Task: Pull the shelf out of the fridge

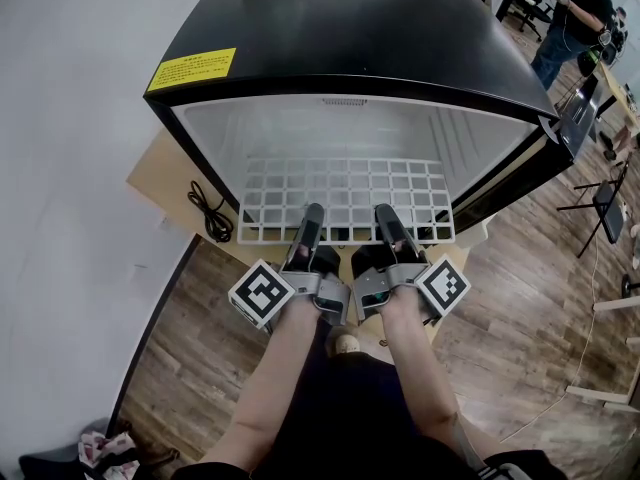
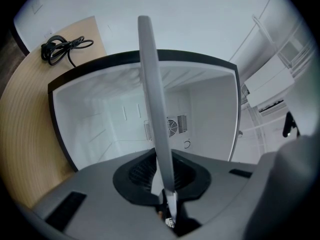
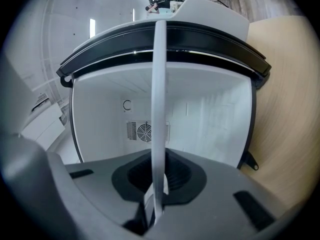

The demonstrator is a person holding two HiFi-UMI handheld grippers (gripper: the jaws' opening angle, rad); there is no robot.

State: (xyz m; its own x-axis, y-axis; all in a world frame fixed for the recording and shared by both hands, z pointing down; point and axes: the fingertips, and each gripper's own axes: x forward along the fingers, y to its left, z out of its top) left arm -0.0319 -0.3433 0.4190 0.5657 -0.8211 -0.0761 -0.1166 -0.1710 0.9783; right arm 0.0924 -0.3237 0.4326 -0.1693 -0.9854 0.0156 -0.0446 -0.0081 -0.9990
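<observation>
In the head view, we look steeply down on a black fridge point(image 1: 380, 38) that stands on a wooden board point(image 1: 160, 173) laid on a plank floor point(image 1: 520, 308). Its cavity faces us, white inside. The white wire shelf point(image 1: 345, 193) sticks out of the opening towards us, with its near edge past the fridge's front rim and its far part inside. The left gripper point(image 1: 311, 214) and the right gripper point(image 1: 388, 216) lie side by side and level, each reaching onto the shelf's near edge, left and right of its middle. A yellow label point(image 1: 192, 68) sits on the fridge top at its near left corner. A coiled black cable point(image 1: 208, 211) lies on the board just left of the shelf. A person point(image 1: 585, 13) stands far off at the upper right.

In the left gripper view, the shelf shows edge-on as a pale bar running straight away from us into the cavity. The fingers are drawn narrow and press on its near edge from both sides. Behind it, we see a round vent point(image 2: 172, 127) in the fridge's back wall, and the cable lies on the board at the upper left.

In the right gripper view, the shelf again runs edge-on between the fingers, which clamp it tightly. The vent shows just left of the bar, and the board fills the right side.
</observation>
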